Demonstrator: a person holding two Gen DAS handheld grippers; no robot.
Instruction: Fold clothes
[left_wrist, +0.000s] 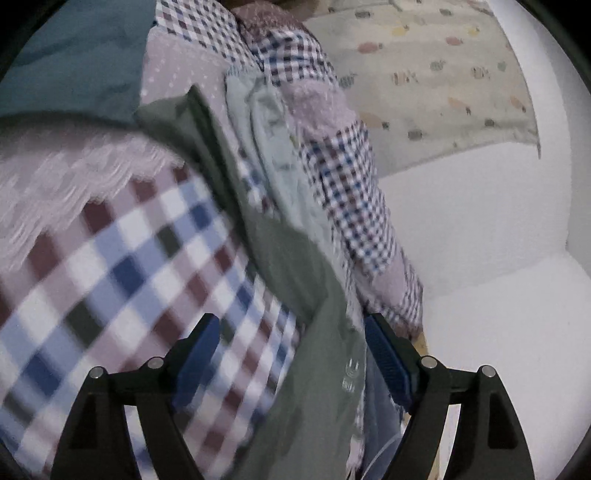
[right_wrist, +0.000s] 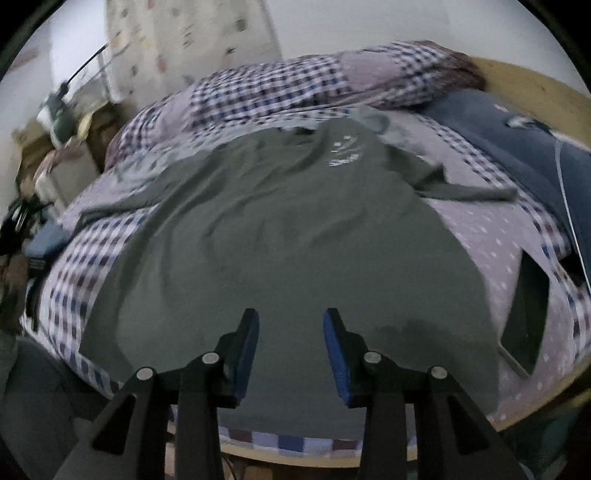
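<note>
A grey-green T-shirt (right_wrist: 280, 229) lies spread flat, front up, on a checked quilt (right_wrist: 85, 280), with a white chest logo (right_wrist: 345, 151) at the far end. My right gripper (right_wrist: 291, 332) is open just above the shirt's near hem, with only flat fabric under it. The left wrist view is tilted, blurred and close to the bed. There the shirt (left_wrist: 295, 280) runs as a narrow band from upper left to bottom centre. My left gripper (left_wrist: 291, 332) is wide open, and the shirt's edge passes just inside its right finger (left_wrist: 384, 347), unclamped.
A dark flat tablet-like slab (right_wrist: 524, 314) rests on the quilt right of the shirt. A dark blue cloth (right_wrist: 517, 133) with a thin cable lies far right. Pale green folded fabric (left_wrist: 273, 140) sits beyond the shirt. Clutter (right_wrist: 44, 155) stands left of the bed; a patterned curtain (left_wrist: 436, 77) hangs behind.
</note>
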